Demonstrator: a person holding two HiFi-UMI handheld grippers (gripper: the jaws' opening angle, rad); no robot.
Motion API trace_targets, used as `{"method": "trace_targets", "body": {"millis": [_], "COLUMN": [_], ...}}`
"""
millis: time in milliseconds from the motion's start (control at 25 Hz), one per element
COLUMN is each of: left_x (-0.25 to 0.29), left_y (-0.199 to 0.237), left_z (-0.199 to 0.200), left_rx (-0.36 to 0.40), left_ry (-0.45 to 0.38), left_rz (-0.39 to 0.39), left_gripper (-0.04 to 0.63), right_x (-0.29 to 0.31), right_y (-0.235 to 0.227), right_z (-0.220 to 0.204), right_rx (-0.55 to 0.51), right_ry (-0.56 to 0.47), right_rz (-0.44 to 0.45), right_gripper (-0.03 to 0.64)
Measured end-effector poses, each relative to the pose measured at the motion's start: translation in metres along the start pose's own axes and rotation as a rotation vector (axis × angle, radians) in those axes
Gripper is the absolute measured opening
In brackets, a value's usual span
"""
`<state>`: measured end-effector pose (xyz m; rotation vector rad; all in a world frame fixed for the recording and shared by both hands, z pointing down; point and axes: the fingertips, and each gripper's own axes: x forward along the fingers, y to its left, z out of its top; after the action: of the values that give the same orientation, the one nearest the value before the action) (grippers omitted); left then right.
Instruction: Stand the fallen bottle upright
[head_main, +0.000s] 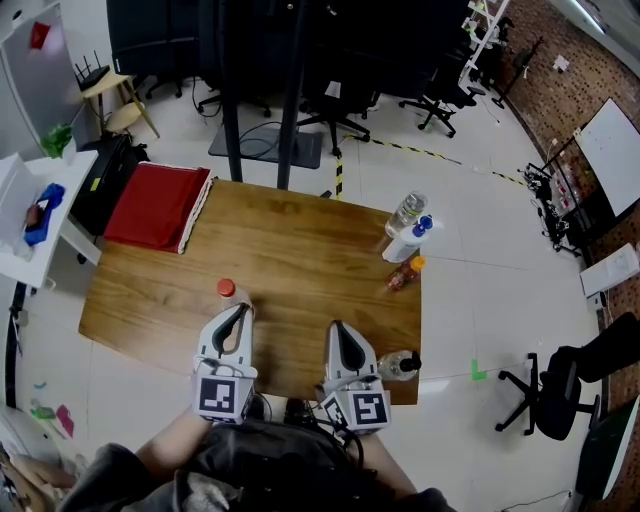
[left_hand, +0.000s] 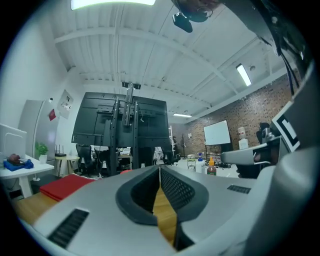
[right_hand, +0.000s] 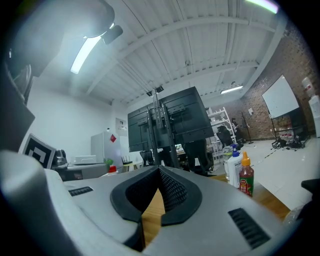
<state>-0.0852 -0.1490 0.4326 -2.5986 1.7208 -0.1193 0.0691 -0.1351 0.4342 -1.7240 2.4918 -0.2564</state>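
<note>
Wooden table (head_main: 300, 250) fills the middle of the head view, with a folded red cloth (head_main: 155, 205) on its far left corner. Both grippers point level across the near edge, side by side but apart. The left gripper (head_main: 240, 308) has its jaws pressed together at the tips with nothing between them; only the wood grain shows through the gap behind the tips in the left gripper view (left_hand: 160, 168). The right gripper (head_main: 335, 327) is likewise closed and empty, its tips meeting in its own view (right_hand: 159, 168).

A red-capped bottle (head_main: 228, 290) stands upright on the table just beyond the left gripper's tips – near them, not held. At the near right corner, just beside the right gripper's body, a black-capped clear bottle (head_main: 397, 366) seems to lie on its side with its cap pointing to the right edge; neither gripper grips it.

Near the far right edge three bottles stand close together – a clear plastic bottle (head_main: 407, 212), a white bottle with a blue cap (head_main: 405, 242) and a small orange-capped sauce bottle (head_main: 403, 273), the last two also upright in the right gripper view.
</note>
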Motion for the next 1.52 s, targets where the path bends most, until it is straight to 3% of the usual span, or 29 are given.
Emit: {"method": "trace_targets", "body": {"millis": [280, 680, 920, 1520], "left_x": [0.016, 0.042, 0.054, 0.05], "left_y": [-0.006, -0.019, -0.02, -0.034], "left_z": [-0.022, -0.03, -0.029, -0.027], "left_rx": [-0.044, -0.025, -0.083, -0.073], "left_ry": [0.072, 0.092, 0.091, 0.092], "left_rz": [-0.053, -0.12, -0.126, -0.14], "left_gripper": [0.025, 0.025, 0.023, 0.023], "right_x": [0.008, 0.018, 0.026, 0.018], "right_y": [0.006, 0.001, 0.0, -0.005], "right_z": [-0.005, -0.012, -0.016, -0.022], "right_rx": [-0.007, -0.025, -0.047, -0.042], "right_ry": [0.014, 0.045, 0.059, 0.085], "right_rz": [0.026, 0.043, 0.057, 0.048], "right_gripper": [-0.003, -0.005, -0.005, -0.005]}}
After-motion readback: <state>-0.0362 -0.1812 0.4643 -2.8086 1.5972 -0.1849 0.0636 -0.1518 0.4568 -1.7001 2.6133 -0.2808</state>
